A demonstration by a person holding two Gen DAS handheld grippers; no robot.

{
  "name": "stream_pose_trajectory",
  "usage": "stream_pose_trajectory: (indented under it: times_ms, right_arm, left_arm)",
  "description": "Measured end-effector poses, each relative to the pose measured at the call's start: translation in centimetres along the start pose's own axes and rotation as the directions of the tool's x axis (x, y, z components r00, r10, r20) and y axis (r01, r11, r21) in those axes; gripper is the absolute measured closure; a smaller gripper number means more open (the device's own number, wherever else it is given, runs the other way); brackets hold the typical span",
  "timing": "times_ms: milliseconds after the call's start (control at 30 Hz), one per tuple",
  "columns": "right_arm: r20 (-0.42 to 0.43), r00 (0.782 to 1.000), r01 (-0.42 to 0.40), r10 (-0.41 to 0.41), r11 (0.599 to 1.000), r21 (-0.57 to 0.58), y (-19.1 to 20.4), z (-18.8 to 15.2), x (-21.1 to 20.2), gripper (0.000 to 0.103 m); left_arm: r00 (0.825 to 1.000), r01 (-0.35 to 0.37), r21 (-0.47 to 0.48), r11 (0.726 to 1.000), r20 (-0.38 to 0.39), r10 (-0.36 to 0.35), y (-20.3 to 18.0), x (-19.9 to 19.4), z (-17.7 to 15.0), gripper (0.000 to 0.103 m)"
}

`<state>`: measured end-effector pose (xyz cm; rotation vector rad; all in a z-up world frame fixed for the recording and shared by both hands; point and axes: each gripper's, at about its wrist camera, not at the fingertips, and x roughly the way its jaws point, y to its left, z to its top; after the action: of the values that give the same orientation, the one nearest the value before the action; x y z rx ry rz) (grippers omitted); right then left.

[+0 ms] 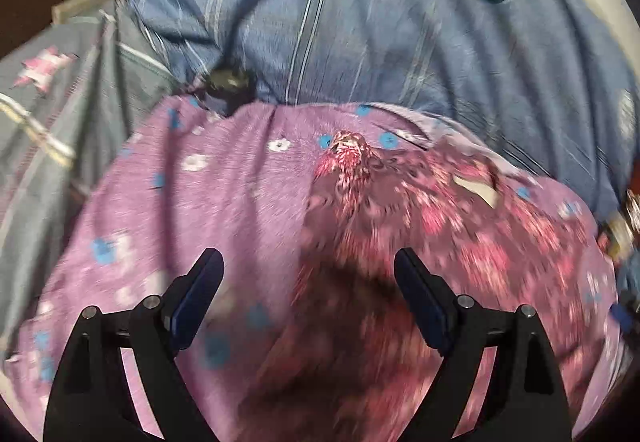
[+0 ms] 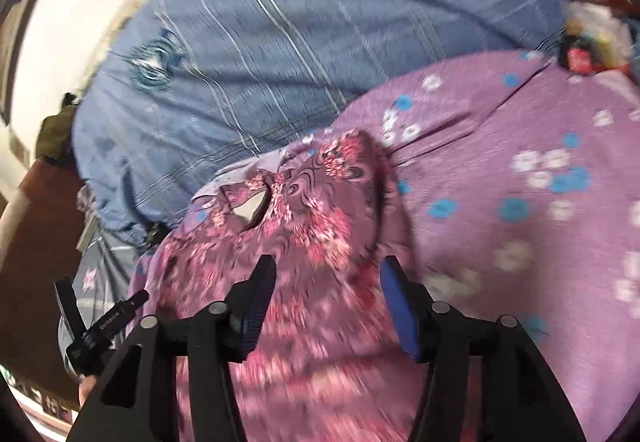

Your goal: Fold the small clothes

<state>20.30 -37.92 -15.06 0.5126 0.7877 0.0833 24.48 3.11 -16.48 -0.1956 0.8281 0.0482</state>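
Maroon floral garment (image 1: 384, 226) crumpled on purple flowered sheet (image 1: 200, 202), long axis running away from both tools. Lies ahead, between right gripper (image 2: 326, 270) jaws; ahead-right of left gripper (image 1: 308, 262). Both agape, gripping nothing. Right nearer, probably.

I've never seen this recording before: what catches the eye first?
A small maroon garment with pink flowers lies crumpled on a purple flowered sheet, straight ahead of both grippers. Behind it bulges a blue striped blanket. The right gripper hangs open over the garment, holding nothing.
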Motion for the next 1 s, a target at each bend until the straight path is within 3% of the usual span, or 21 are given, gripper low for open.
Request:
stream_pose_trajectory:
  times_ms: [100,200,333,433,533,633,700,767,900,967,1000]
  right_arm:
    - [0.045,0.999,0.014,-0.013,1.000,-0.009,-1.7,-2.3,-4.7,0.031]
    - [0.023,0.999,0.038,-0.038,0.999,-0.004,-3.8,-5.5,-8.3,0.031]
    - [-0.029,0.998,0.060,-0.060,0.998,-0.002,-5.8,-8.9,-11.5,0.031]
    - [-0.072,0.995,0.064,-0.063,0.998,0.011,-7.0,-11.0,-12.6,0.031]
    - [-0.126,0.988,0.091,-0.090,0.996,0.007,-7.8,-12.7,-11.9,0.031]
    - [-0.172,0.978,0.124,-0.122,0.992,0.005,-8.9,-14.0,-10.4,0.031]
    - [-0.192,0.961,0.200,-0.199,0.980,-0.016,-9.6,-14.7,-9.2,0.031]
    - [-0.207,0.953,0.223,-0.223,0.975,-0.024,-9.8,-15.0,-8.6,0.031]
    - [-0.255,0.949,0.186,-0.186,0.982,-0.025,-9.7,-15.5,-7.3,0.034]
    - [-0.253,0.946,0.196,-0.203,0.979,-0.052,-9.2,-15.8,-7.0,0.041]
    - [-0.249,0.946,0.196,-0.206,0.979,-0.063,-9.0,-15.9,-6.9,0.050]
  left_arm:
    - [0.999,-0.004,0.008,1.000,0.036,0.004,2.2,-4.2,-3.1,0.015]
    - [0.998,0.059,-0.060,0.996,0.014,-0.058,4.9,-7.5,-7.8,0.015]
    - [0.982,0.118,-0.067,0.991,-0.141,-0.127,6.1,-9.3,-15.0,0.015]
    - [0.954,0.186,-0.111,0.976,-0.217,-0.206,6.0,-10.2,-19.0,0.015]
    - [0.932,0.215,-0.163,0.963,-0.260,-0.252,5.8,-10.6,-21.3,0.016]
    - [0.923,0.233,-0.172,0.957,-0.270,-0.273,5.7,-11.0,-22.7,0.026]
    - [0.929,0.215,-0.160,0.963,-0.269,-0.253,5.7,-10.8,-23.2,0.045]
    - [0.923,0.218,-0.181,0.959,-0.282,-0.263,6.0,-10.4,-23.7,0.054]
    - [0.906,0.217,-0.212,0.953,-0.319,-0.277,6.1,-9.0,-25.2,0.054]
    - [0.898,0.222,-0.225,0.949,-0.332,-0.288,6.3,-8.4,-25.6,0.052]
    - [0.896,0.226,-0.230,0.947,-0.332,-0.294,6.4,-8.4,-25.7,0.048]
